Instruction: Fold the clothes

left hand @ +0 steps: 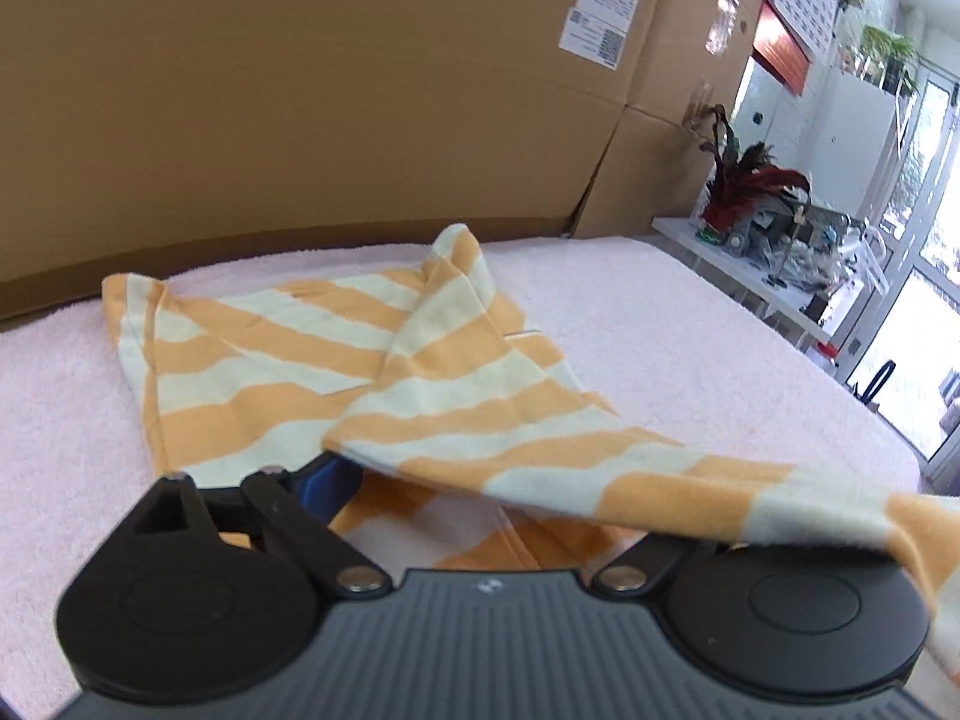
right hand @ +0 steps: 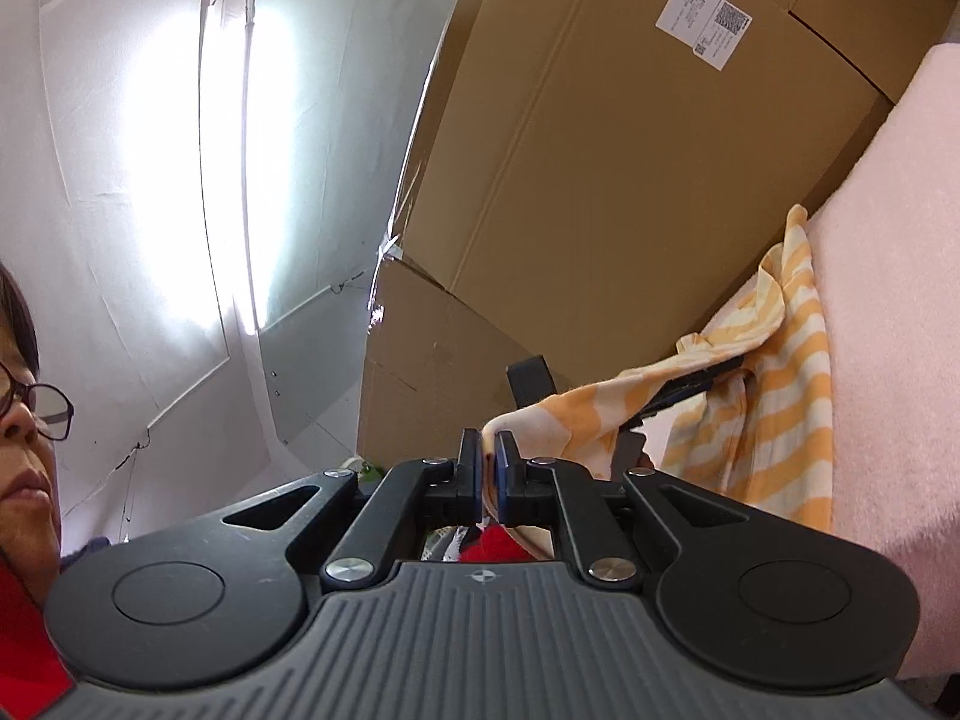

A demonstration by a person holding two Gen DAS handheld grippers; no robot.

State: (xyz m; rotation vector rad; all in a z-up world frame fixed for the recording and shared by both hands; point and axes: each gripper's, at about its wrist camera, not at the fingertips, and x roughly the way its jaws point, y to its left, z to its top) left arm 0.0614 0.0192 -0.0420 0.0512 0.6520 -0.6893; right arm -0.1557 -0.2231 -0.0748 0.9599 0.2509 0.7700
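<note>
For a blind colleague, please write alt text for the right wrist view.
The right gripper has its black fingers shut on an edge of the orange-and-cream striped cotton garment, which trails to the pink fluffy towel surface at right. Large brown cardboard boxes stand behind.

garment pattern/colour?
Orange and pale cream stripes on the striped garment, clearest in the left wrist view.

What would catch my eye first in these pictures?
The orange-and-white striped garment, half folded on the pink towel-covered table. The right hand-held gripper pinches one edge of it, lifted off the table. Behind stands a wall of big cardboard boxes.
</note>
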